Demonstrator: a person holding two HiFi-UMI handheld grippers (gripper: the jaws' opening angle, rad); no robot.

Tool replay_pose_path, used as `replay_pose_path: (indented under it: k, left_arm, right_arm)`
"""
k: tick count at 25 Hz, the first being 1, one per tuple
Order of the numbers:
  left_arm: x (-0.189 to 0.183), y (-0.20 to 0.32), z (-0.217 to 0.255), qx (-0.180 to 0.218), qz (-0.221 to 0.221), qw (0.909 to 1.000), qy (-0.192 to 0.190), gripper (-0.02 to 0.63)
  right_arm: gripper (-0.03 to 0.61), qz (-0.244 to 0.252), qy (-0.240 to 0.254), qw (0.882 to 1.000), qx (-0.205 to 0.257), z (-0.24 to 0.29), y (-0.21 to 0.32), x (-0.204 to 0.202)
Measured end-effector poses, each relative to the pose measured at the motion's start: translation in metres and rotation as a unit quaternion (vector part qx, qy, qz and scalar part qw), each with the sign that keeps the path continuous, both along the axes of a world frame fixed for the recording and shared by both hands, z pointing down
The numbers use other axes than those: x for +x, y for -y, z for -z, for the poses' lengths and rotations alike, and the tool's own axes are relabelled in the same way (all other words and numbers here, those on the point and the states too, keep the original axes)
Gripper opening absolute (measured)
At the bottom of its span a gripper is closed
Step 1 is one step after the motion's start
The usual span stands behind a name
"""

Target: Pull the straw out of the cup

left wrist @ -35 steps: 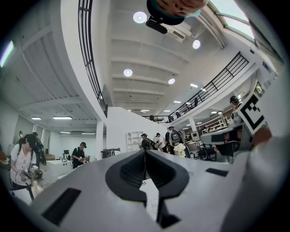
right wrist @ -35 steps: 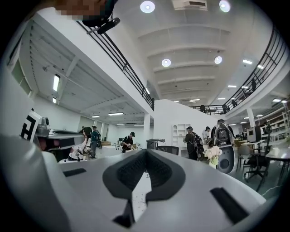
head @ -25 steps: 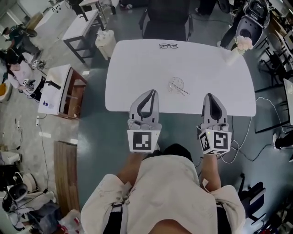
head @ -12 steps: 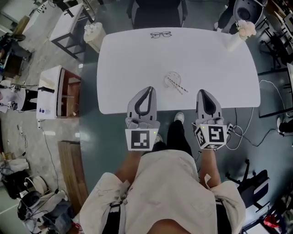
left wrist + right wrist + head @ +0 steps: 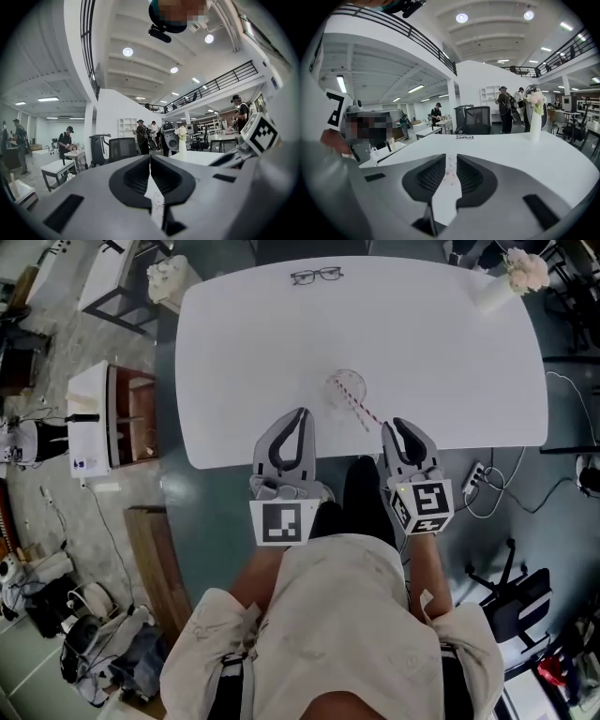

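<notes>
Moved in: white oval table (image 5: 450,352) now nearer. Grey left gripper (image 5: 300,412) jaws together, grey right gripper (image 5: 394,424) jaws slightly apart, both empty. Clear plastic cup (image 5: 347,388) just ahead, red-striped straw (image 5: 361,409) in it, probably reachable.

Clear cup (image 5: 341,383) stands upright; its red-striped straw (image 5: 365,412) seemingly leans rightward.

In the left gripper view, the clear plastic cup (image 5: 158,201) is mostly hidden behind the closed grey fingers (image 5: 133,176) of the left gripper (image 5: 150,158), and the red-striped straw (image 5: 359,407) cannot be made out there. Through the narrow gap of the right gripper (image 5: 451,158) the cup is seen only faintly. In the head view its wall is hardly told from the white table (image 5: 450,352).
</notes>
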State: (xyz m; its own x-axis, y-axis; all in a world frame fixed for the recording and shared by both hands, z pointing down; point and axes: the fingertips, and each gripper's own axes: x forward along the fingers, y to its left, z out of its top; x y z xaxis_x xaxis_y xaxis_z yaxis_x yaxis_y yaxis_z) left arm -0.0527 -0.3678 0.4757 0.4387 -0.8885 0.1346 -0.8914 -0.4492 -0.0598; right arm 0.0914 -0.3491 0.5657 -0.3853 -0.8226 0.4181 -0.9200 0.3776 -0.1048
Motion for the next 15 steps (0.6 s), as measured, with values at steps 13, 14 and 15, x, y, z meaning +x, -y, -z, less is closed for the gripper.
replay_pose_path:
  k: [13, 14, 15]
  left_arm:
    - [0.01, 0.028, -0.029, -0.026, 0.006, 0.9996, 0.013, 0.008]
    - [0.01, 0.029, -0.029, -0.024, 0.006, 0.9996, 0.013, 0.008]
    - [0.01, 0.03, -0.029, -0.023, 0.007, 0.9996, 0.013, 0.008]
  right_arm:
    - [0.071, 0.033, 0.018, 0.999, -0.036, -0.029, 0.017, 0.0]
    - [0.071, 0.035, 0.018, 0.999, -0.036, -0.028, 0.017, -0.001]
    - [0.071, 0.037, 0.018, 0.999, -0.035, -0.028, 0.018, -0.002]
